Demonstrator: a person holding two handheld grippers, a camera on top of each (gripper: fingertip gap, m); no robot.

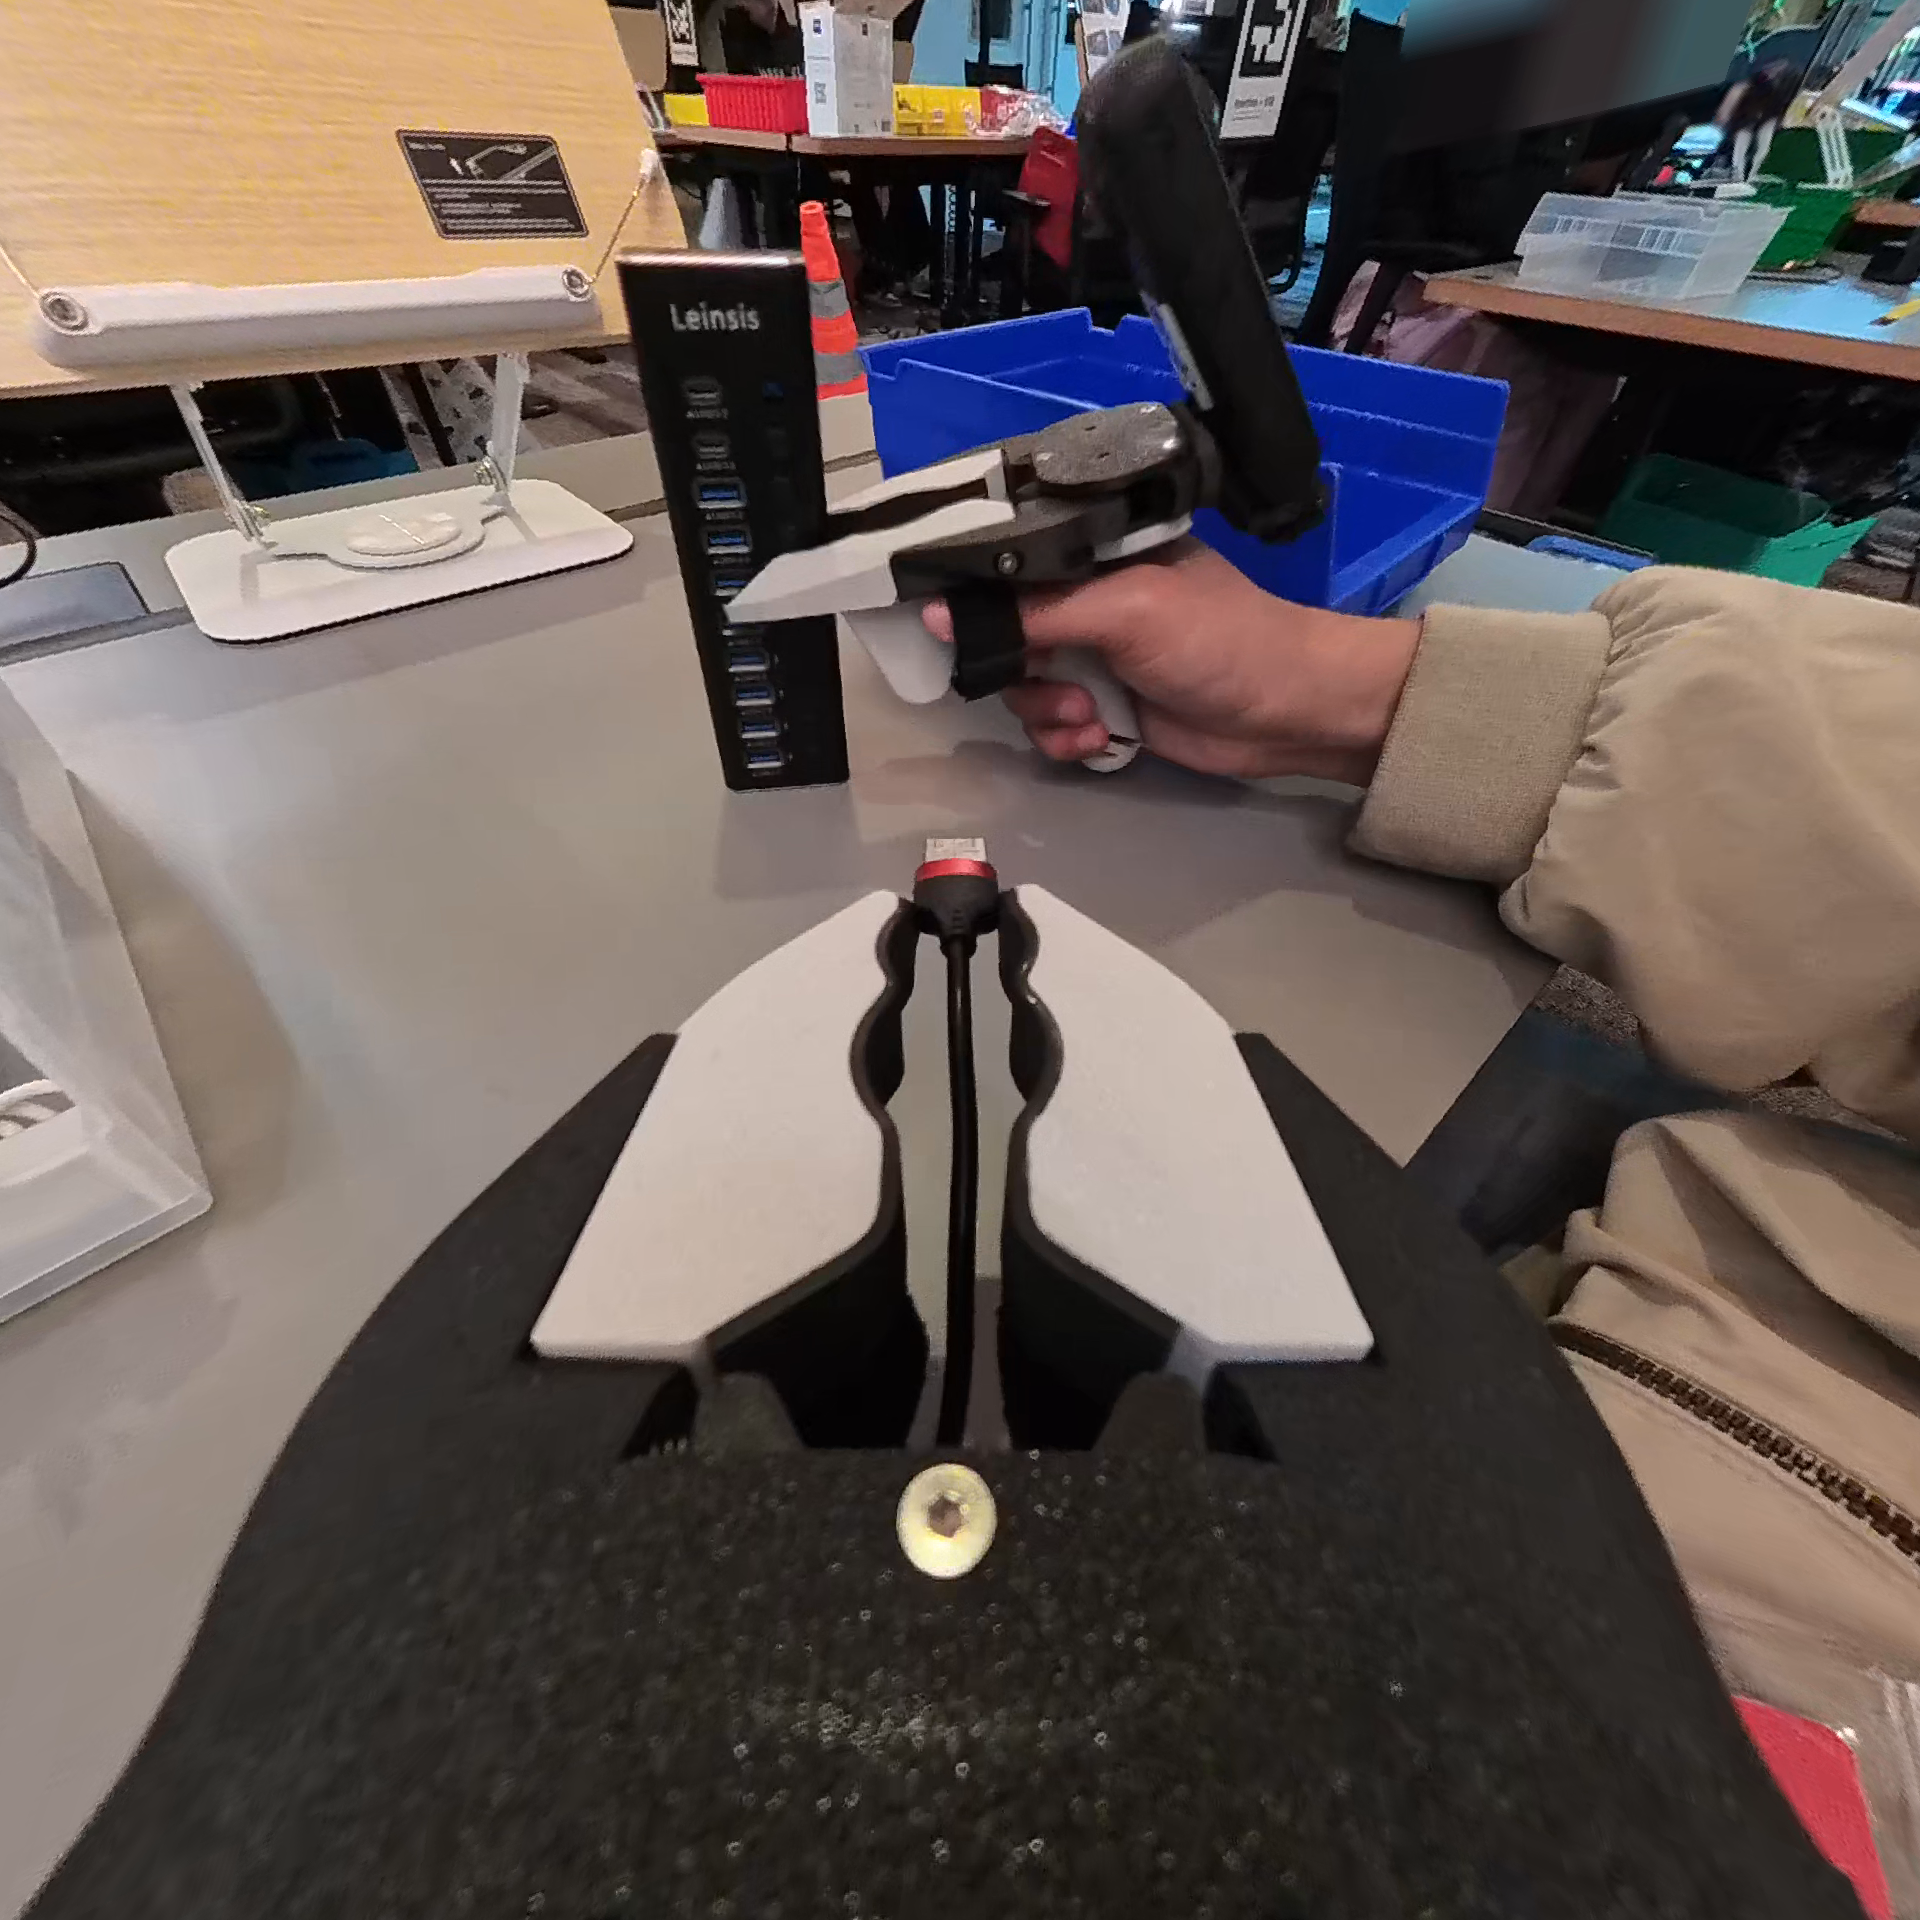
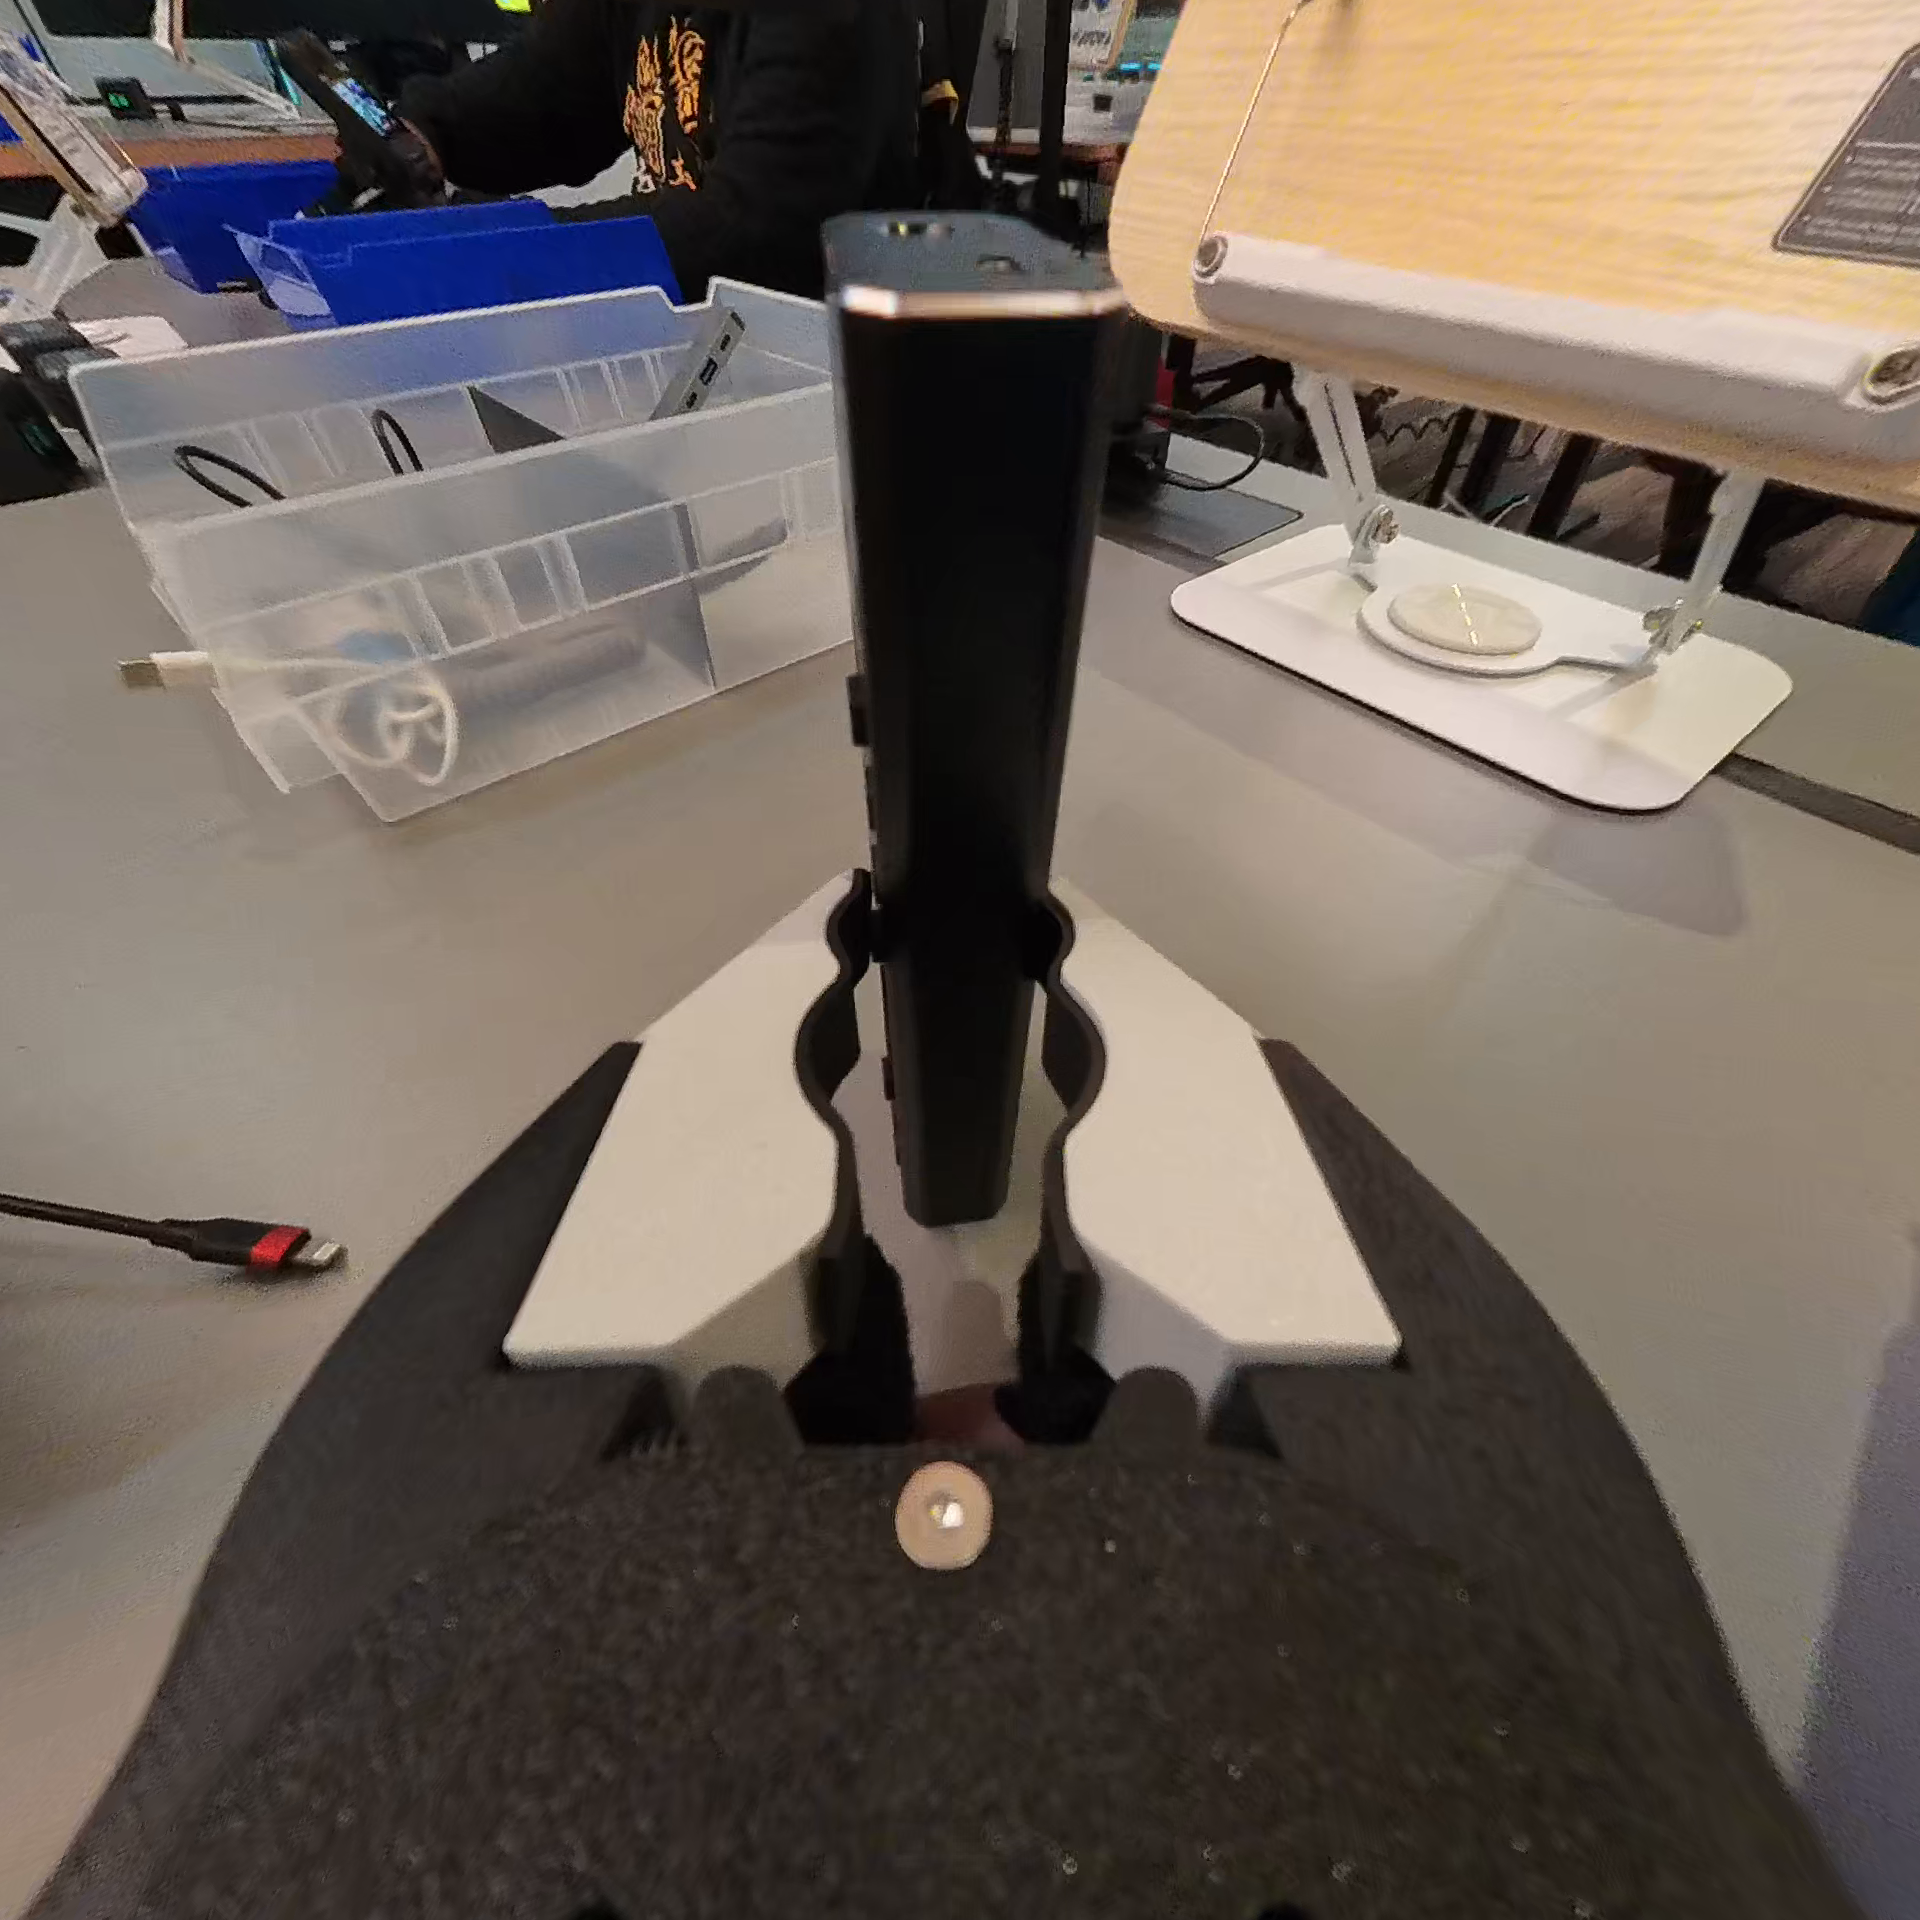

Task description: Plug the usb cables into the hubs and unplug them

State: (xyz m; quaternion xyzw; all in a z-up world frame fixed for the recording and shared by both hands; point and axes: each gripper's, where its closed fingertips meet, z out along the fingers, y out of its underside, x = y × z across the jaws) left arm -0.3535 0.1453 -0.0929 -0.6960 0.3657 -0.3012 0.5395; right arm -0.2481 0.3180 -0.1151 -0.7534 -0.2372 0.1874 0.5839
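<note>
A tall black USB hub (image 1: 727, 343) stands upright on the grey table (image 1: 416, 831), its column of ports facing my left gripper. My right gripper (image 2: 956, 920) is shut on the hub (image 2: 966, 582) low on its body; it also shows in the left wrist view (image 1: 805, 551), clasping the hub from the right. My left gripper (image 1: 956, 909) is shut on a black USB cable plug with a red band (image 1: 956, 878). Its metal tip points at the hub's base, a short way off. The cable's other plug (image 2: 275, 1247) lies on the table at the left.
A clear plastic bin (image 2: 447, 540) holds cables and another hub, with a white cable (image 2: 177, 670) beside it. A wooden board on a white stand (image 1: 395, 561) is behind left. A blue bin (image 1: 1382, 468) stands behind the hub. A person's sleeve (image 1: 1662, 790) is at right. My hands' fingertips stand some 20 cm from each other.
</note>
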